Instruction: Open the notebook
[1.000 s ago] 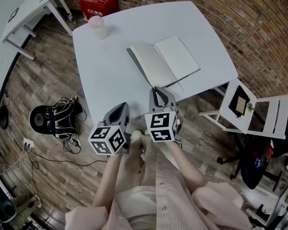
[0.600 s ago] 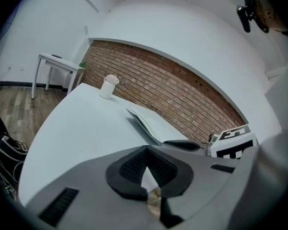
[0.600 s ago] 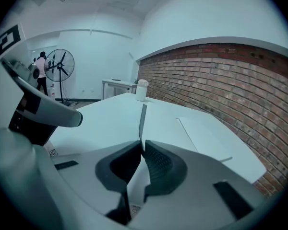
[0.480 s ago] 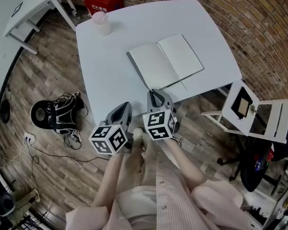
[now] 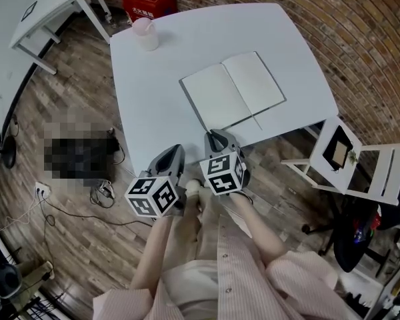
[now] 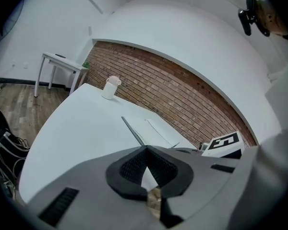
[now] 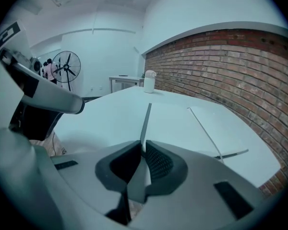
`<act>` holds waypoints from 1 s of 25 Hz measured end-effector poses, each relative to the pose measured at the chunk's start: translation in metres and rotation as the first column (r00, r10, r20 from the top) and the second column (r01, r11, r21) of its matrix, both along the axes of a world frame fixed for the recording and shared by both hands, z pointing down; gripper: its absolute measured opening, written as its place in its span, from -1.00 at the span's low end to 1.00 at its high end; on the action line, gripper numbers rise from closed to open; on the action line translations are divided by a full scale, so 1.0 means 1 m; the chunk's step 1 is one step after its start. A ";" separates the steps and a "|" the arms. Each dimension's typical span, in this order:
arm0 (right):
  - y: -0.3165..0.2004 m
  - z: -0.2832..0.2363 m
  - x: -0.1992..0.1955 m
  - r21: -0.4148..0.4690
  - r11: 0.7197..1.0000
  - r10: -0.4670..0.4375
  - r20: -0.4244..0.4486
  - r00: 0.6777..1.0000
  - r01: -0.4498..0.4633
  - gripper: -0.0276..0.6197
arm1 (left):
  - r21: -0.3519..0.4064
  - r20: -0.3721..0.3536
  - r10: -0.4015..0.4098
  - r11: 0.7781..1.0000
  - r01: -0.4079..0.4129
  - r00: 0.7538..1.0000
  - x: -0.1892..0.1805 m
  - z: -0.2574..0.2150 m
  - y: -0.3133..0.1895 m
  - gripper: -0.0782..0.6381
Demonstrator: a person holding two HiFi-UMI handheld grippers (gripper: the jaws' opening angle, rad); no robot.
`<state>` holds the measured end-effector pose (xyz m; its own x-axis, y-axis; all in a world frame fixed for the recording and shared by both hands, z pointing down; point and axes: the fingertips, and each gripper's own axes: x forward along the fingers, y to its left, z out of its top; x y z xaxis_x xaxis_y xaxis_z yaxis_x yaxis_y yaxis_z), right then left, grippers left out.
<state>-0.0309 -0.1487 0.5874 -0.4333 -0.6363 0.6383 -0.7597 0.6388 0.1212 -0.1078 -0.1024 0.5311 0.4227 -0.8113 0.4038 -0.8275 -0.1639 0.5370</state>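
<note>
My right gripper (image 7: pixel 141 146) has its fingers nearly together. Only a thin slit shows between the dark ribbed pads, and nothing is in it. My left gripper (image 6: pixel 145 148) has its fingers closed tip to tip, also on nothing. Both hover low at the near edge of the white square bench (image 5: pixel 147 112), close to my body and side by side.

The large notebook with blank white pages and a dark cover (image 5: pixel 233 89) lies straight ahead of the right fingers. Its near corner is just beyond their tips, so the right hand is the nearer one. It already lies flat and open on the bench. Its spine runs away from me and slants slightly left, with one page spread on each side. I judge the opening done.

Nothing stands between the fingers and the notebook. A pale pink lidded cup (image 5: pixel 145 33) sits well apart at the far left corner. On the floor are a red box (image 5: pixel 149 0) beyond the bench and a white folding chair (image 5: pixel 350 155) to the right.
</note>
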 end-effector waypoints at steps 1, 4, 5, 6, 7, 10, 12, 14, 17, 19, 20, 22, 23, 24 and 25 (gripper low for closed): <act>0.001 0.000 0.000 -0.002 1.000 -0.006 0.006 1.000 0.006 -0.83 | 0.001 0.001 -0.001 1.000 0.001 1.000 0.000 0.000 0.000 -0.80; 0.003 -0.001 -0.001 -0.023 1.000 -0.016 0.035 0.999 0.017 -0.83 | 0.004 0.002 -0.001 1.000 0.001 1.000 0.001 -0.002 -0.001 -0.80; 0.004 -0.002 -0.001 -0.032 0.999 -0.019 0.044 0.999 0.021 -0.83 | 0.006 0.001 0.001 1.000 -0.001 1.000 0.002 -0.002 -0.002 -0.80; 0.004 -0.002 -0.002 -0.038 0.999 -0.025 0.053 0.998 0.027 -0.83 | 0.009 0.001 0.006 1.000 -0.006 1.000 0.003 -0.003 -0.003 -0.80; 0.004 -0.003 -0.003 -0.039 0.999 -0.032 0.060 0.998 0.035 -0.83 | 0.013 0.002 0.012 1.000 -0.012 1.000 0.004 -0.004 -0.004 -0.80; 0.007 -0.009 -0.001 -0.029 0.998 -0.047 0.085 0.995 0.049 -0.83 | 0.034 0.019 0.040 0.999 -0.041 0.999 0.008 -0.008 -0.007 -0.80; 0.009 -0.017 0.001 -0.012 0.999 -0.047 0.133 0.990 0.048 -0.83 | 0.048 0.032 0.055 0.997 -0.057 0.998 0.009 -0.011 -0.008 -0.80; 0.009 -0.029 0.004 0.016 0.999 -0.040 0.219 0.975 0.038 -0.83 | 0.059 0.048 0.068 0.996 -0.070 0.997 0.011 -0.014 -0.009 -0.80; 0.005 -0.050 0.012 0.033 0.999 -0.014 0.333 0.943 0.003 -0.85 | 0.101 0.079 0.084 0.991 -0.092 0.993 0.014 -0.025 -0.011 -0.80; 0.003 -0.064 0.017 0.037 0.999 0.007 0.389 0.921 -0.022 -0.89 | 0.143 0.115 0.092 0.984 -0.109 0.989 0.015 -0.036 -0.011 -0.80; 0.001 -0.071 0.020 0.039 0.999 0.015 0.411 0.911 -0.034 -0.90 | 0.165 0.134 0.095 0.979 -0.117 0.986 0.015 -0.041 -0.012 -0.80; -0.004 -0.083 0.024 0.047 0.998 0.025 0.445 0.895 -0.051 -0.90 | 0.204 0.158 0.098 0.970 -0.129 0.983 0.016 -0.053 -0.016 -0.80; -0.006 -0.089 0.026 0.051 0.997 0.028 0.459 0.888 -0.058 -0.90 | 0.220 0.163 0.097 0.967 -0.132 0.982 0.016 -0.058 -0.018 -0.80; -0.007 -0.094 0.028 0.055 0.996 0.031 0.471 0.882 -0.064 -0.90 | 0.233 0.168 0.095 0.963 -0.133 0.981 0.015 -0.064 -0.020 -0.80; -0.008 -0.099 0.030 0.057 0.996 0.035 0.483 0.875 -0.071 -0.90 | 0.244 0.172 0.094 0.960 -0.135 0.981 0.015 -0.068 -0.021 -0.80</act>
